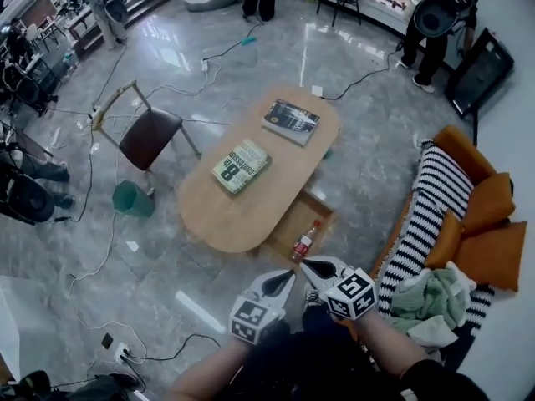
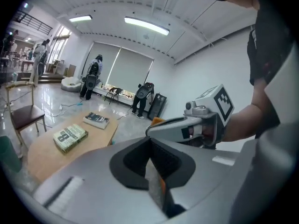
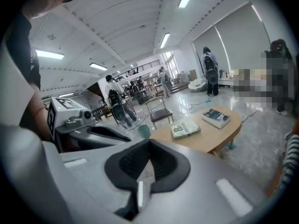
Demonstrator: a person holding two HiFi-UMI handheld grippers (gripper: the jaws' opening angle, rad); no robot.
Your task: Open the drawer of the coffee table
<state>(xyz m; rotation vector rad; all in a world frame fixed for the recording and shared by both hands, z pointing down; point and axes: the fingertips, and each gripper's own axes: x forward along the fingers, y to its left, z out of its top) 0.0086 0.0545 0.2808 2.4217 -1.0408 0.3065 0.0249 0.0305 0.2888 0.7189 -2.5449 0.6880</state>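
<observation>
Head view: coffee table (image 1: 242, 211) mid-floor. Its drawer (image 1: 292, 220) is pulled out on the side toward the person, with a bottle (image 1: 305, 242) lying inside. Two books (image 1: 241, 165) sit on top. The left gripper (image 1: 287, 277) and right gripper (image 1: 307, 265) are side by side, near the drawer.
Left gripper view: jaws together, nothing between.
Right gripper view: jaws together, empty.

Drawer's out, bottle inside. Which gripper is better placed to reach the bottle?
Right, narrowly. The right gripper's tips sit just below the bottle in the open drawer; the left gripper is lower and further left. Both are shut and empty, so it would have to open first.
</observation>
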